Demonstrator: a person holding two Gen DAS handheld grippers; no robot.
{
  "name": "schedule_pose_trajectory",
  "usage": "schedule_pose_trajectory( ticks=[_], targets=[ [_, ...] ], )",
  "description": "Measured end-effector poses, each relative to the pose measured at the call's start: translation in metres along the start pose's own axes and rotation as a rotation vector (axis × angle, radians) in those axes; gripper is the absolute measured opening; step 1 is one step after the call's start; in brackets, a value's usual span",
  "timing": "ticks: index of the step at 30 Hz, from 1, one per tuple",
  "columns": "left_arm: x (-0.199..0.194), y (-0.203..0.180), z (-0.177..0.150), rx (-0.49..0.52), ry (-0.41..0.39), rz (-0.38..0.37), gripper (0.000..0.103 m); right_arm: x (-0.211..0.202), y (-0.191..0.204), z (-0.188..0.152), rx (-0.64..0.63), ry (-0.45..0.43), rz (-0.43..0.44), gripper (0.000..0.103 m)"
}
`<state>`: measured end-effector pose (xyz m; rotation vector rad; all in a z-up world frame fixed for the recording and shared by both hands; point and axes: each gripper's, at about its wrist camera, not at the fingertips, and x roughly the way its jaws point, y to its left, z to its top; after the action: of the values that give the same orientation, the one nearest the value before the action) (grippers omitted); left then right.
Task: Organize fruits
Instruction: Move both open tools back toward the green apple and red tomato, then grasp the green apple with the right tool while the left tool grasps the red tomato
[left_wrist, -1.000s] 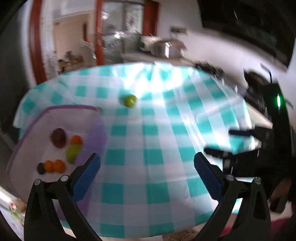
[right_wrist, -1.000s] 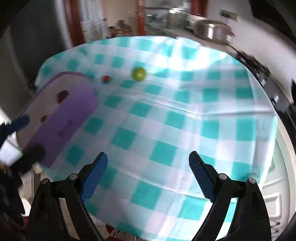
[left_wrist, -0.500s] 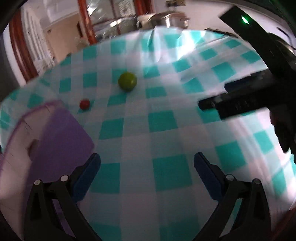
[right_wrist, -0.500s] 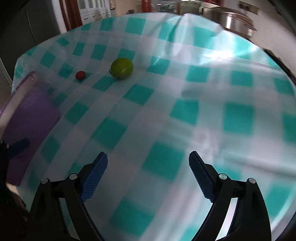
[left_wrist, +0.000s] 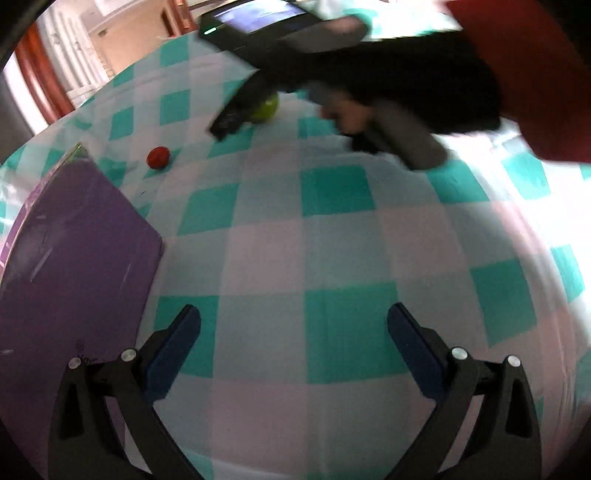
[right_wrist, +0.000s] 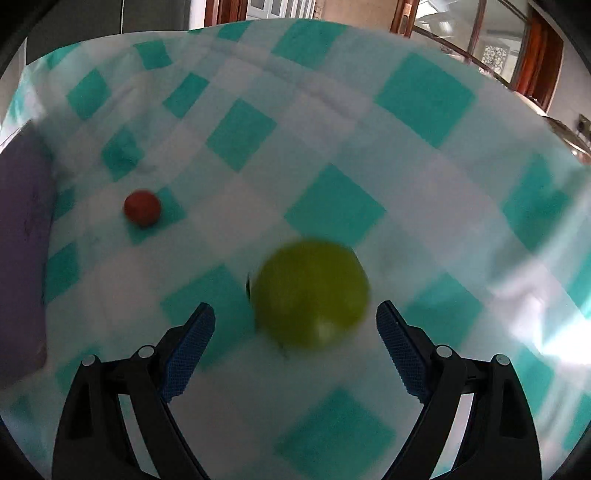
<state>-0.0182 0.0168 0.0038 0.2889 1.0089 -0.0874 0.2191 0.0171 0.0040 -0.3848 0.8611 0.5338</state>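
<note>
1. Since a second ago, the right claw (right_wrist: 295, 321) has been travelling across the checked cloth (right_wrist: 424, 96) from well short of the green fruit (right_wrist: 312, 293) to right at it; the left claw (left_wrist: 293, 328) has also been closing in on the surface.
2. Right claw is spreading wide, its blue fingers (right_wrist: 190, 338) standing on either side of the green fruit without touching it; the fruit is sitting on the cloth, blurred.
3. Left claw is also gaping wide, holding nothing, hovering over the cloth just beside the purple bin (left_wrist: 74, 258).
4. Small red fruit (right_wrist: 142, 207) is lying on the cloth, apart from the green one and near the bin's edge.
5. From the left camera, the right claw's dark body (left_wrist: 332, 74) is reaching over the green fruit (left_wrist: 266, 108).
</note>
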Motion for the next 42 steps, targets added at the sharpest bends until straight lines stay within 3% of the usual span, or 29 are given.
schedule_pose_trajectory(
  ticks=[4, 6, 8, 10, 18, 23, 27, 32, 41, 42],
  targets=[
    [0.005, -0.003, 0.007, 0.048, -0.004, -0.005, 0.101, 0.019, -0.002, 0.009, 0.021, 0.016, -0.003, 0.080],
    [0.009, -0.001, 0.017, 0.041, -0.017, -0.005, 0.101, 0.018, -0.012, 0.011, 0.060, 0.002, 0.001, 0.060],
    [0.015, 0.001, 0.028, 0.027, -0.030, -0.005, 0.101, 0.017, -0.026, 0.009, 0.089, -0.004, 0.048, 0.060],
    [0.021, 0.003, 0.039, 0.017, -0.040, -0.001, 0.101, 0.013, -0.036, 0.003, 0.102, -0.005, 0.024, 0.060],
    [0.060, 0.013, 0.107, -0.063, -0.093, 0.046, 0.101, -0.022, -0.128, -0.055, 0.362, -0.033, -0.027, 0.060],
    [0.090, 0.051, 0.156, -0.247, -0.109, 0.165, 0.101, -0.020, -0.138, -0.061, 0.404, -0.030, -0.003, 0.060],
    [0.113, 0.105, 0.176, -0.485, -0.062, 0.276, 0.101, -0.021, -0.140, -0.064, 0.423, -0.030, 0.022, 0.060],
    [0.136, 0.154, 0.180, -0.627, -0.017, 0.362, 0.092, -0.020, -0.143, -0.068, 0.438, -0.026, 0.039, 0.061],
    [0.155, 0.178, 0.176, -0.692, -0.001, 0.284, 0.065, -0.020, -0.149, -0.070, 0.447, -0.020, 0.054, 0.061],
    [0.155, 0.177, 0.177, -0.688, -0.004, 0.285, 0.057, -0.020, -0.150, -0.070, 0.447, -0.020, 0.056, 0.061]
  ],
)
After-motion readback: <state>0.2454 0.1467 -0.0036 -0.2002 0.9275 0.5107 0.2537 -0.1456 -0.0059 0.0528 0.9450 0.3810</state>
